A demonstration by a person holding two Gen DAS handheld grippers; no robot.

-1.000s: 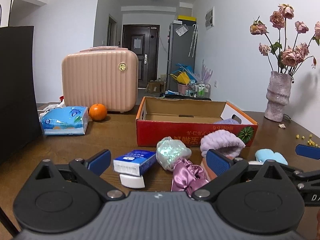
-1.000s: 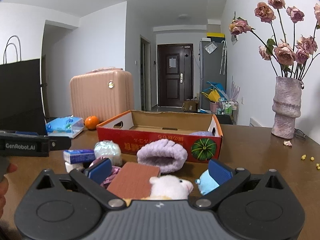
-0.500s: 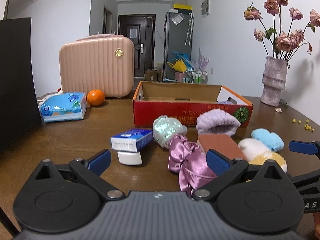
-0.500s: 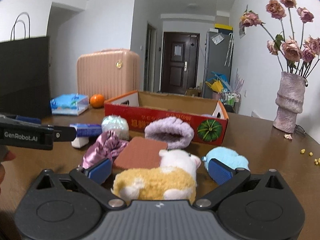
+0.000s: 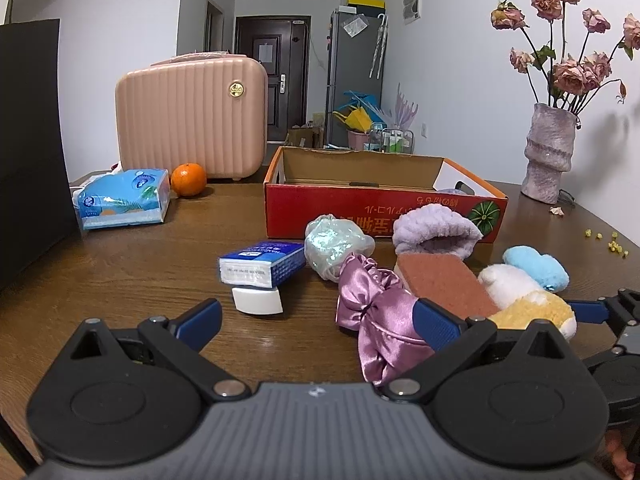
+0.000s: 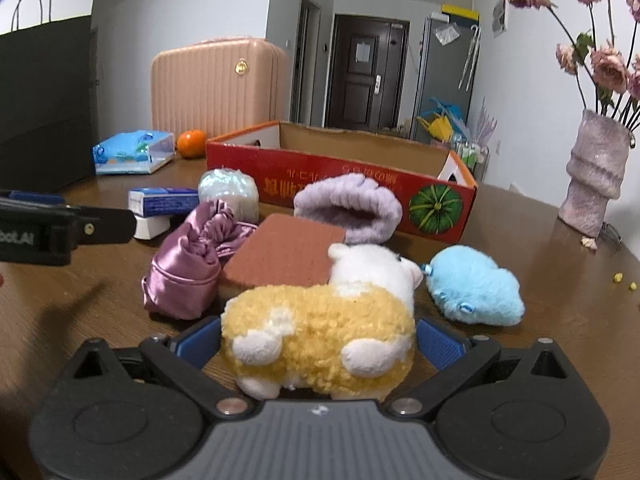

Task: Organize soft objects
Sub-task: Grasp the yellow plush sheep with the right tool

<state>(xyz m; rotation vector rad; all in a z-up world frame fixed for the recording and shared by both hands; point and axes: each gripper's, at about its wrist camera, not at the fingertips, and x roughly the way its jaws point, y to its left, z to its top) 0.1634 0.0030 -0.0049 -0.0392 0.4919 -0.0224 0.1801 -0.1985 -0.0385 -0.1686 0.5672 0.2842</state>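
Observation:
A yellow and white plush toy [image 6: 320,332] lies on the table between the fingers of my right gripper [image 6: 318,342], which is open around it; the toy also shows in the left wrist view [image 5: 528,304]. Behind it lie a brown sponge [image 6: 284,256], a blue plush [image 6: 474,284], a purple satin pouch [image 6: 192,256], a lilac fuzzy band [image 6: 352,206] and a shiny wrapped ball [image 6: 230,192]. The red cardboard box [image 6: 340,184] stands behind them. My left gripper [image 5: 318,324] is open and empty above the table, its right finger over the satin pouch [image 5: 380,316].
A blue tissue pack [image 5: 262,266] sits on a white block [image 5: 258,300]. A larger tissue pack [image 5: 124,196], an orange [image 5: 188,178] and a pink case [image 5: 192,116] stand at the back left. A black bag [image 5: 32,140] is at the left, a vase [image 5: 548,152] at the right.
Both grippers have drawn back and risen from the pile. The yellow plush now fills the space between the right gripper's fingers; the left gripper stays open and empty.

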